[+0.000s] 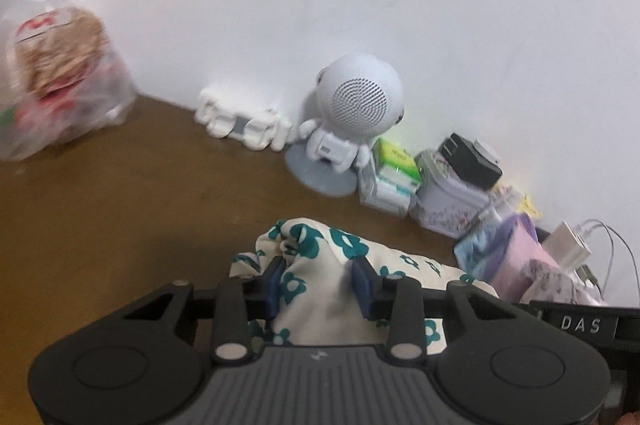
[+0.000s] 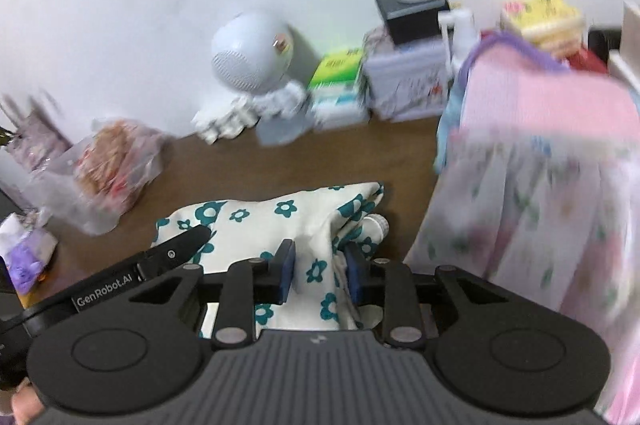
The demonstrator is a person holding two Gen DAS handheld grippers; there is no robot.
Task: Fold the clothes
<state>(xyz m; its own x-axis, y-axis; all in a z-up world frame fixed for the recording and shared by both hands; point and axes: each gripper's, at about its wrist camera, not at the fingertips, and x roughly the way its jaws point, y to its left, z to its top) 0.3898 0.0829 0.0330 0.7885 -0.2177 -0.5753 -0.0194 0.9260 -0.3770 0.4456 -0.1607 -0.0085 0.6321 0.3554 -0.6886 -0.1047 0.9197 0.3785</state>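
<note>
Currently both grippers, left gripper [image 1: 318,283] and right gripper [image 2: 320,273], clamp bunched floral cloth [image 2: 276,221], lower centre, over the counter [image 1: 100,205]. Fold judged incomplete; pink pile [image 2: 540,153] right awaits.

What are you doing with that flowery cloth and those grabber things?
A person is folding clothes with two hand-held grippers. The left gripper and the right gripper each pinch a bunch of the flowery cloth, which is gathered over the brown table. A pile of pink clothes waits on the right. A round white speaker stands by the wall.
</note>
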